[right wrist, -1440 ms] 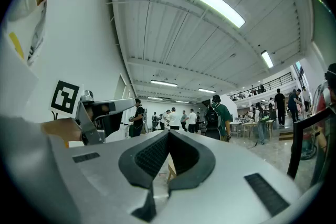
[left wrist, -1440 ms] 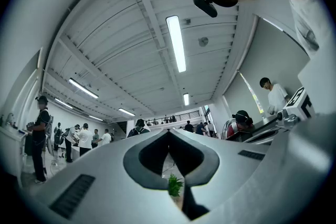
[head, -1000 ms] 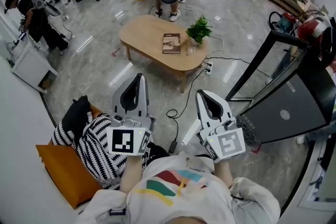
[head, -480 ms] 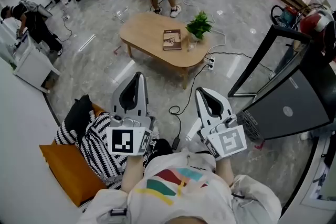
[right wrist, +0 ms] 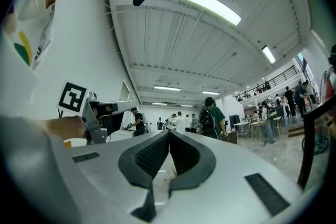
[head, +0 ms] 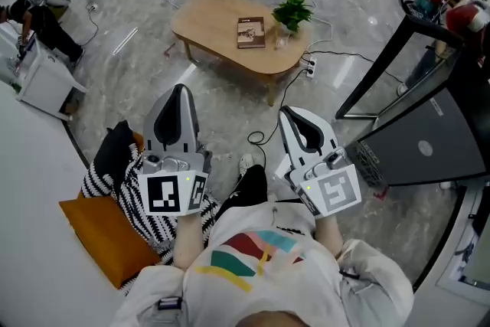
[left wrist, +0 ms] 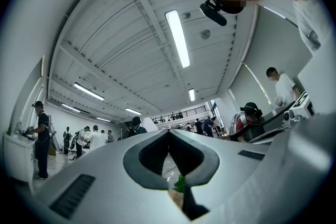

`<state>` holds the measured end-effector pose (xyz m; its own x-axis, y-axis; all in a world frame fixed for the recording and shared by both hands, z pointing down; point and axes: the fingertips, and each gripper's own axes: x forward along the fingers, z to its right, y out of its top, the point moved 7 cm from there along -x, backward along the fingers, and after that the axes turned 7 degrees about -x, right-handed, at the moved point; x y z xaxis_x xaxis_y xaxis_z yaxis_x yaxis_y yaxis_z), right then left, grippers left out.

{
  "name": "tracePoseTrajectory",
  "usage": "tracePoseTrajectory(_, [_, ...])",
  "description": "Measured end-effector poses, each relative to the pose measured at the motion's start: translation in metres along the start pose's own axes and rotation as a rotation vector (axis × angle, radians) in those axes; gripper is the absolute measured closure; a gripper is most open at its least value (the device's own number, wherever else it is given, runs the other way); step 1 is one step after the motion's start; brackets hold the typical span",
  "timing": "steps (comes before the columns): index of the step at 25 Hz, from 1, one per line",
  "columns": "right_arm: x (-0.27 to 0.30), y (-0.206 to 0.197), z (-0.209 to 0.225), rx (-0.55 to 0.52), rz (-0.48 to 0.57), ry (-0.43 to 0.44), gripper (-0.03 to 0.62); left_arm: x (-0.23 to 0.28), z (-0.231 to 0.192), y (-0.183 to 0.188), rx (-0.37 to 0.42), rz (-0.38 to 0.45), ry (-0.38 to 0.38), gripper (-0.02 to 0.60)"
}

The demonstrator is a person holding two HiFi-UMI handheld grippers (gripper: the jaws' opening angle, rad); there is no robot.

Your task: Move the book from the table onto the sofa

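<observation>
The book (head: 250, 32) lies flat on the table (head: 205, 21), toward its right end and just beside a potted plant (head: 293, 10), well apart from both grippers. The left gripper (head: 179, 91) and right gripper (head: 289, 116) each have their jaws pressed together on nothing. The book looks light and stiff. Pinching its spine edge should keep the covers from flopping open.
</observation>
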<state>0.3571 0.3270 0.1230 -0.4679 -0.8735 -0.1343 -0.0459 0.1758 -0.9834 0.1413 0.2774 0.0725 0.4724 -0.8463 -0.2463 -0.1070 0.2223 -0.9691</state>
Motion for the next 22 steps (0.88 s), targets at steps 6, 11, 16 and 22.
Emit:
tracePoseTrajectory(6, [0.018,-0.012,0.01,-0.043,-0.061,-0.022,0.58,0.022,-0.011,-0.021,-0.031,-0.032,-0.007,0.577])
tracePoseTrajectory(11, [0.046,-0.033,0.036,-0.012,-0.081,-0.031,0.58,0.061,-0.02,-0.046,-0.048,-0.059,-0.025,0.577])
tracePoseTrajectory(16, [0.097,-0.053,0.061,0.038,-0.122,-0.021,0.58,0.104,-0.05,-0.072,-0.065,-0.1,-0.017,0.577])
tracePoseTrajectory(22, [0.186,-0.069,0.088,0.037,-0.161,0.002,0.58,0.16,-0.121,-0.112,-0.138,-0.104,0.057,0.577])
